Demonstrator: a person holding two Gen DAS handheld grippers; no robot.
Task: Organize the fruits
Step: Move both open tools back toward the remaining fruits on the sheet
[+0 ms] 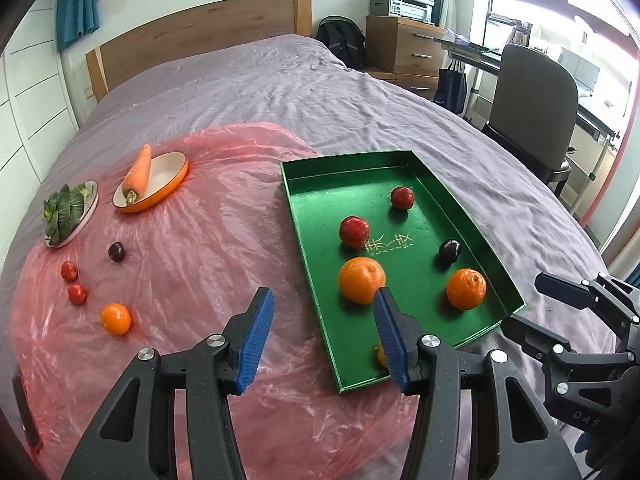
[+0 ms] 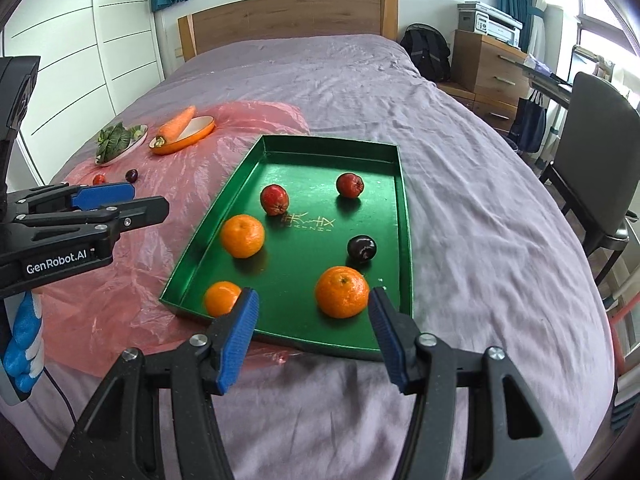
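Both jaws wide open, empty: left gripper (image 1: 320, 332), right gripper (image 2: 312, 332). Green tray (image 2: 404, 216) holds six fruits. Left view alone shows a loose orange (image 1: 116, 319) on pink plastic sheet (image 1: 192, 272). Purple bed (image 2: 480, 220); chair (image 2: 596, 176) beside.

White lettering reading "GenRobot.AI" is showing on the side of the black plastic left gripper (image 2: 120, 200). Raised letters "DAS" are showing on the black plastic right gripper (image 1: 560, 304) body. Gold characters are standing on the floor of the shallow green rectangular tray (image 2: 304, 152), not legible.
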